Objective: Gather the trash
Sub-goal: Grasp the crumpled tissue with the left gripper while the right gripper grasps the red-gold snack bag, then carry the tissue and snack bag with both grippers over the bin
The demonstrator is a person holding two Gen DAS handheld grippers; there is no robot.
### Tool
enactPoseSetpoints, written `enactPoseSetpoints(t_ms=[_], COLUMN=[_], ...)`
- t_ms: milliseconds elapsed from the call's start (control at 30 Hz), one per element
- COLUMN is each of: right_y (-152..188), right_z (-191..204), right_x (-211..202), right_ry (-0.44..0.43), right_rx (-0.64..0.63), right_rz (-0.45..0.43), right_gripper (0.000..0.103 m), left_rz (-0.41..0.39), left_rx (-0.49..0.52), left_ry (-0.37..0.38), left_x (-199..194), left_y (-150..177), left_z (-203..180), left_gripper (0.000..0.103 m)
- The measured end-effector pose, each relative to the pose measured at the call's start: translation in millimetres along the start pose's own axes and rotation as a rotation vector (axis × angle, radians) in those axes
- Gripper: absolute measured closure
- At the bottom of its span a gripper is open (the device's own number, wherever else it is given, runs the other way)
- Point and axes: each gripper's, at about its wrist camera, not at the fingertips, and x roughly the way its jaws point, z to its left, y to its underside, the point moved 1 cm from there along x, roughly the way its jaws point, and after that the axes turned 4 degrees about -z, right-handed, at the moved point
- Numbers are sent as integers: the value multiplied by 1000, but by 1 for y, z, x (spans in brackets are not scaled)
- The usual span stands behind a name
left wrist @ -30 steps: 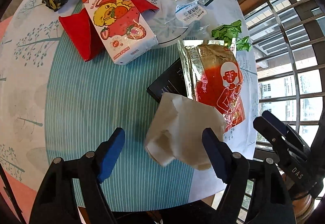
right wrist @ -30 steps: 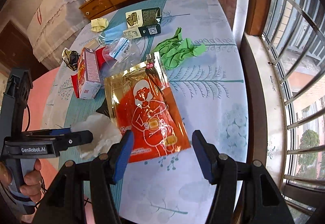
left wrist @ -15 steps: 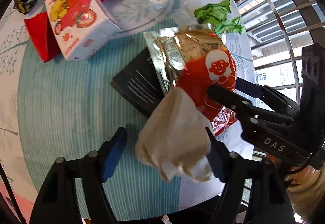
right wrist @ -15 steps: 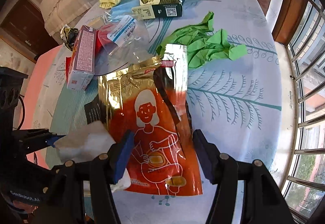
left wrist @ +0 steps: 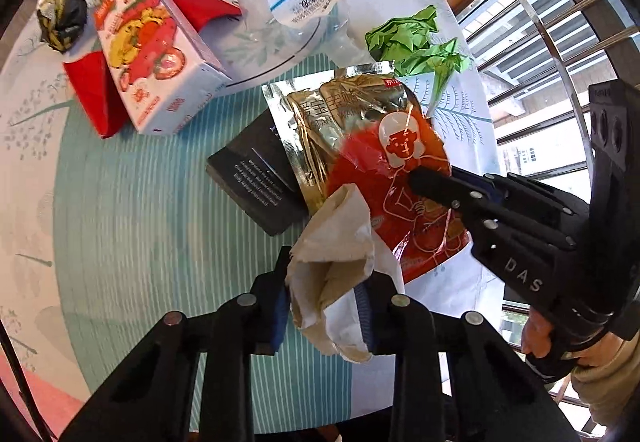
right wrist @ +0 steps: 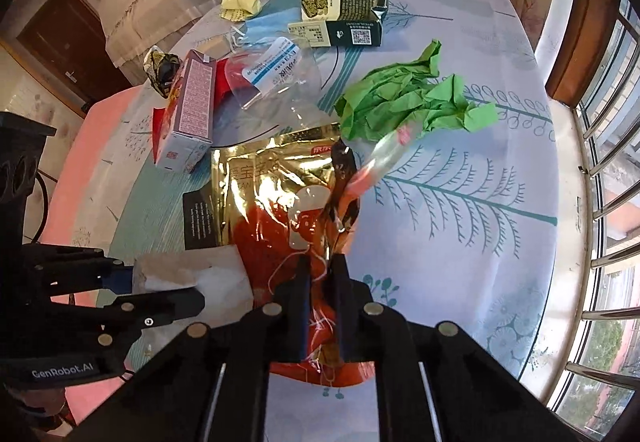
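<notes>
Tissue point(left wrist: 340, 262), crumpled, sits between my left tool's point(left wrist: 324, 306) closing jaws. Beside it my right tool point(right wrist: 320, 282) is clamped tight on the orange foil pouch point(right wrist: 280, 201); green paper point(right wrist: 408, 101) lies farther across the surface point(right wrist: 460, 242).
</notes>
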Motion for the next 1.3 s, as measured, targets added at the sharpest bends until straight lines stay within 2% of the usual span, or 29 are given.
enactPoseSetpoints(t_ms=[267, 500, 700, 1000, 1300], right_y=[2, 24, 67, 155, 225], right_z=[17, 53, 103, 188, 233], right_x=[-42, -82, -112, -130, -128], right_ry=[15, 63, 128, 228, 295], right_rx=[25, 36, 90, 198, 251], right_rz=[-96, -180, -247, -294, -213], right_gripper=[98, 98, 98, 98, 98], left_rz=[-90, -164, -202, -223, -144], left_rx=[-4, -4, 93, 232, 273], left_ry=[-20, -15, 2, 54, 98], left_x=[-54, -110, -155, -200, -198], left_y=[11, 36, 73, 144, 212], left_z=[15, 51, 73, 108, 134], left_gripper=[78, 78, 78, 78, 78])
